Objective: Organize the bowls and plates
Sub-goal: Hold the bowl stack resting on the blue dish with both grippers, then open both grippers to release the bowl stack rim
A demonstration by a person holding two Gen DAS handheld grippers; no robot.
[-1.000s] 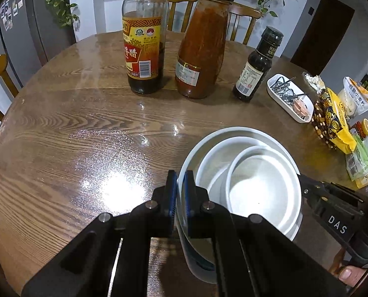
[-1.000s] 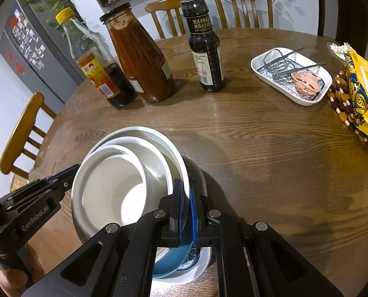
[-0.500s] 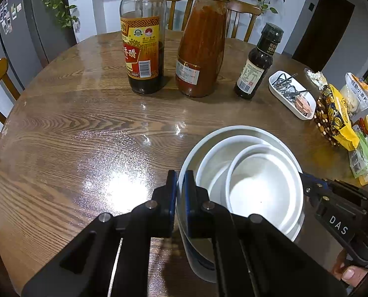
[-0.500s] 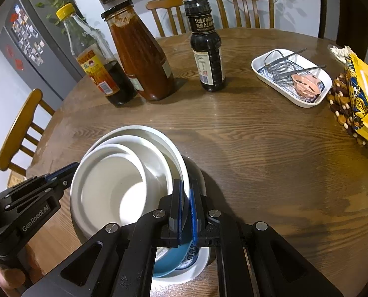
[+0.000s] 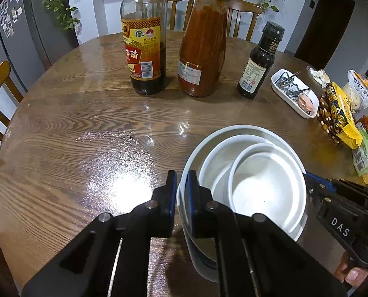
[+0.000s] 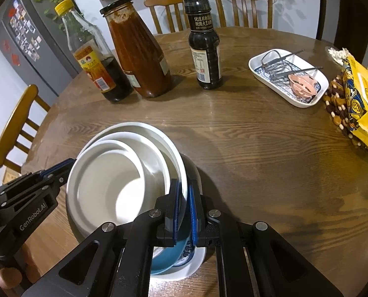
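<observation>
Nested glossy white ceramic bowls (image 6: 114,180) stacked near the grained round wooden tabletop (image 5: 89,128) edge. Left claw (image 5: 181,193) just easing open around the rim; right claw (image 6: 184,203) clenched on the opposite rim. Three sauce bottles (image 5: 201,47) beyond.

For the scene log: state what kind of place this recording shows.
Most likely a home dining area beside a kitchen. A round wooden table carries sauce bottles and nested white bowls, wooden dining chairs stand around it, and a fridge covered in magnets stands behind.

Round wooden table (image 5: 72,128), chairs (image 6: 15,126), fridge (image 6: 35,39)
</observation>
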